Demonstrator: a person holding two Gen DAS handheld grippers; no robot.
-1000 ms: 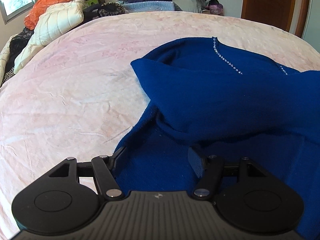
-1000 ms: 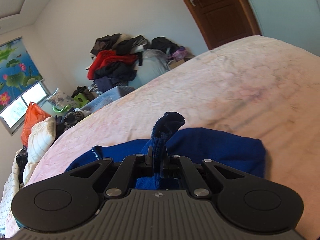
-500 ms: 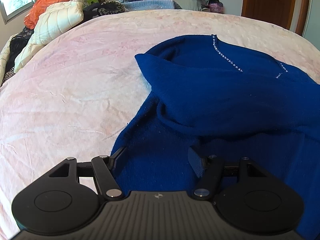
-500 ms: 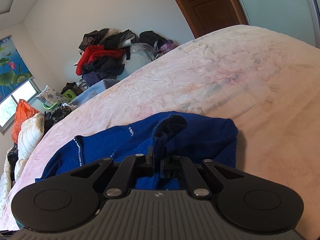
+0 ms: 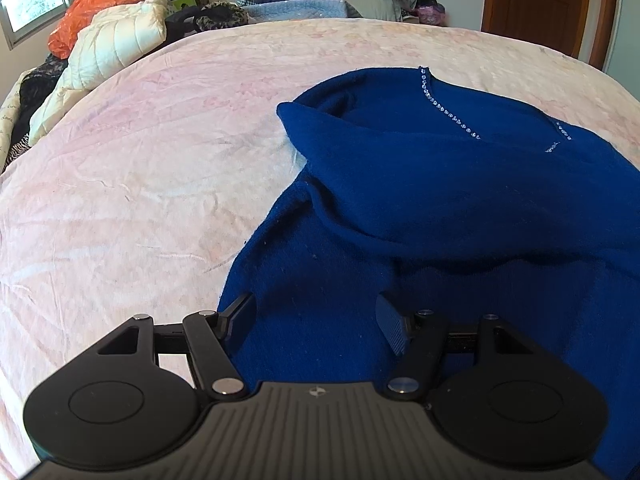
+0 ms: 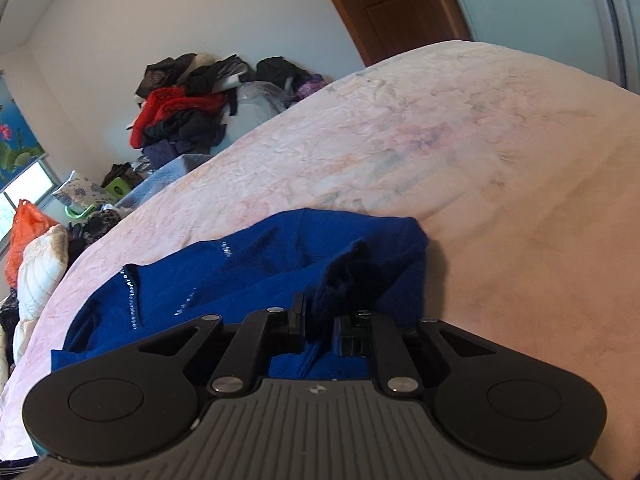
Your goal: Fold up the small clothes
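Observation:
A dark blue sweater (image 5: 440, 184) with a rhinestone neckline (image 5: 448, 114) lies on the pink bed (image 5: 140, 180), one part folded over its body. My left gripper (image 5: 316, 320) stands open over the sweater's near left edge, its fingers apart above the cloth. In the right wrist view the sweater (image 6: 240, 268) lies bunched at the near side of the bed (image 6: 480, 160). My right gripper (image 6: 320, 324) is low over it and its jaws are opening. A dark upright fold of the sweater (image 6: 344, 276) still stands between them, no longer pinched.
A pile of clothes (image 6: 180, 112) is stacked against the far wall beyond the bed. An orange bag (image 5: 92, 4) and a white quilted jacket (image 5: 108, 52) lie at the bed's far left. A wooden door (image 5: 536, 0) is at the back right.
My right gripper has sunk toward the bed with the pinched fold, laying it over the sweater, and its jaws have parted. The left gripper has kept still.

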